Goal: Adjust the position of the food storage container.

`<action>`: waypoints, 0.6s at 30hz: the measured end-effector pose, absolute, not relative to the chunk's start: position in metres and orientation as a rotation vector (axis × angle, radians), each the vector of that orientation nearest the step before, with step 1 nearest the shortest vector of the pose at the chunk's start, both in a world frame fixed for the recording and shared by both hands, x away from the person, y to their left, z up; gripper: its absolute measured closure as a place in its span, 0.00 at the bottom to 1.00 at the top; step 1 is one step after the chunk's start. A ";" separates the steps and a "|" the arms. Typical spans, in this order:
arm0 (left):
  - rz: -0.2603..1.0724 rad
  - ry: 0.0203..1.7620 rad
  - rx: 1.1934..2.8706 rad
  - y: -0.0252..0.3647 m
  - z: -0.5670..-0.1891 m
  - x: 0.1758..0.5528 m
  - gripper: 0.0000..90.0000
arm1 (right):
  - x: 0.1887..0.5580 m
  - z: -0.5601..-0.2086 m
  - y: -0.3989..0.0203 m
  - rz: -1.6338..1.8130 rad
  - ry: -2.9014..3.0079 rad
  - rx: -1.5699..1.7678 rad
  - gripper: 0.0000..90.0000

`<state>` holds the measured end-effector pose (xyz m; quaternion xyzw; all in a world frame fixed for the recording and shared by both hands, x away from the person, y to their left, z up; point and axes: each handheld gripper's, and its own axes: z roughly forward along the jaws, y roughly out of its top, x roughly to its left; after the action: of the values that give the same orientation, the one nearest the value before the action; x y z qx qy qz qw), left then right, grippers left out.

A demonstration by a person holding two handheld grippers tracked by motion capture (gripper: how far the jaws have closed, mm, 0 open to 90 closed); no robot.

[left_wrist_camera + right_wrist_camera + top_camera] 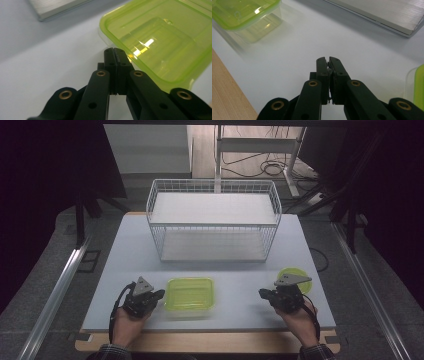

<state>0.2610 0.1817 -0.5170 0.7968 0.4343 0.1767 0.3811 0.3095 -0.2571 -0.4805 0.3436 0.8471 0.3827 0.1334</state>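
Green and translucent, the lidded container (190,294) sits on the white table (125,255) in front of the wire basket (214,220), between the two hands. The left gripper (158,294) is just beside the container's left edge, jaws clenched on nothing. The right gripper (263,293) sits well apart from it, jaws all but together and empty, next to a round green lid (295,273).
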 end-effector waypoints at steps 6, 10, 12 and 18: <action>0.414 1.051 2.059 0.166 -0.516 0.257 1.00 | 0.309 -0.481 -0.258 1.112 2.455 1.002 0.95; 0.384 1.019 2.064 0.156 -0.516 0.255 1.00 | 0.308 -0.482 -0.258 1.108 2.458 0.998 0.94; 0.369 1.004 2.066 0.151 -0.516 0.254 1.00 | 0.308 -0.482 -0.257 1.108 2.459 0.998 0.94; 0.348 0.962 2.083 0.138 -0.515 0.252 1.00 | 0.306 -0.482 -0.256 1.101 2.464 0.990 0.92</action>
<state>0.2515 0.1380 -0.5153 0.8230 0.3802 0.1374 0.3991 0.3061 -0.2558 -0.4824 0.3412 0.8496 0.3797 0.1331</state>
